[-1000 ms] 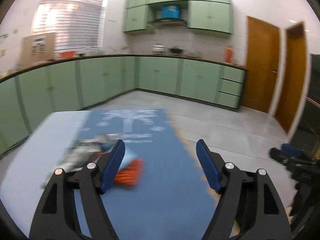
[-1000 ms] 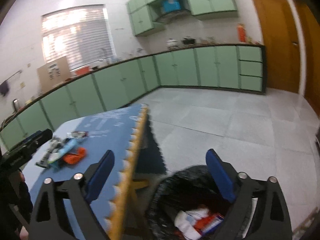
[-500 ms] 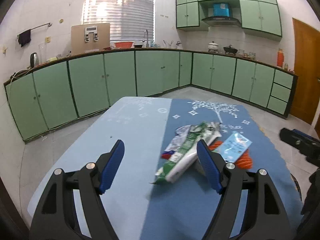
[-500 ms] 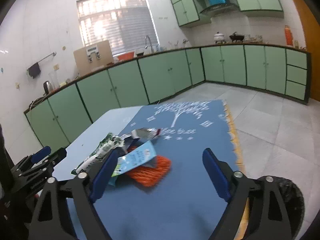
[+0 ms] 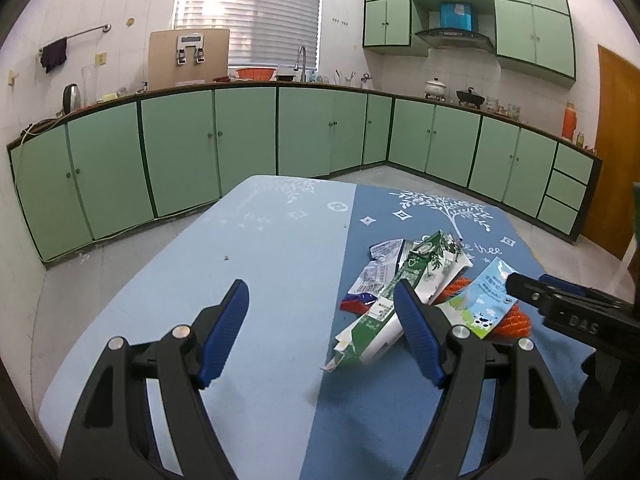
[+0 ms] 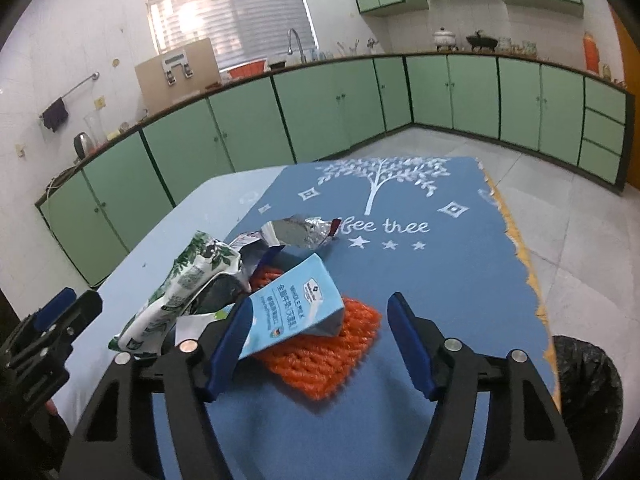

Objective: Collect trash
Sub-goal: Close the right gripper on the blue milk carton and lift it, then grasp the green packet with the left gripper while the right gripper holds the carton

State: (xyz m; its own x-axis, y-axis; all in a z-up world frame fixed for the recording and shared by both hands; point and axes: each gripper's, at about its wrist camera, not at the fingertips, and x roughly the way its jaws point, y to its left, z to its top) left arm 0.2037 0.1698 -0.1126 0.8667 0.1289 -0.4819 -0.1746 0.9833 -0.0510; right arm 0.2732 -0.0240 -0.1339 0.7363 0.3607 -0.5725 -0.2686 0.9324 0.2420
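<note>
Trash pile on the two-tone blue table (image 6: 440,280), lower left of centre in the right wrist view: a pale blue milk carton (image 6: 296,308) with Chinese print lay on an orange foam net (image 6: 340,344), beside a green-and-white carton (image 6: 176,284) and foil wrapper (image 6: 300,232). The cloth read "bee thee". Only this view showed the black-lined bin (image 6: 588,392), lower right. The right gripper (image 6: 320,344) was closing, the net between its jaws, pads untouched. The left gripper (image 5: 320,336) stood spread, empty; "DAS" showed at right.

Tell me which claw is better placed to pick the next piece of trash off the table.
Right, probably. The right claw is closing with the orange net and light blue carton between its fingers. The left claw stands open beside the pile, over bare table.
</note>
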